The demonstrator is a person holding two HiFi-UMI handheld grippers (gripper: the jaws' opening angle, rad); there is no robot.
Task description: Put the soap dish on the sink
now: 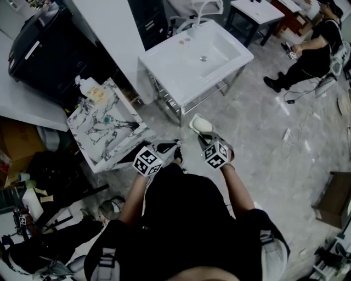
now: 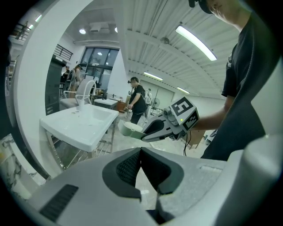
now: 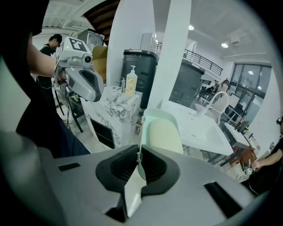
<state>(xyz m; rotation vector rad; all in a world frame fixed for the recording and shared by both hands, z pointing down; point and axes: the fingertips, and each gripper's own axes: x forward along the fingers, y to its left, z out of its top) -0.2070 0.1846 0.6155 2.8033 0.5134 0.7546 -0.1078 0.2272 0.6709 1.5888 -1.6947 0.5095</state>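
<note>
The pale green soap dish (image 3: 162, 132), with a cream bar of soap lying in it, is clamped by its rim in my right gripper (image 3: 138, 164). In the head view the soap dish (image 1: 201, 125) hangs over the floor just in front of the white sink (image 1: 181, 68), ahead of the right gripper (image 1: 204, 139). From the left gripper view the soap dish (image 2: 131, 129) shows beside the sink (image 2: 79, 126). My left gripper (image 2: 140, 162) is shut with nothing in it, and in the head view the left gripper (image 1: 176, 147) is level with the right one.
A marble-patterned cabinet (image 1: 127, 137) with a soap bottle (image 1: 92, 91) stands left of the sink. A dark bin (image 1: 41, 49) is behind it. The sink has a white faucet (image 1: 202, 12). Another person (image 1: 307, 52) stands at the far right. Clutter covers the floor at the left.
</note>
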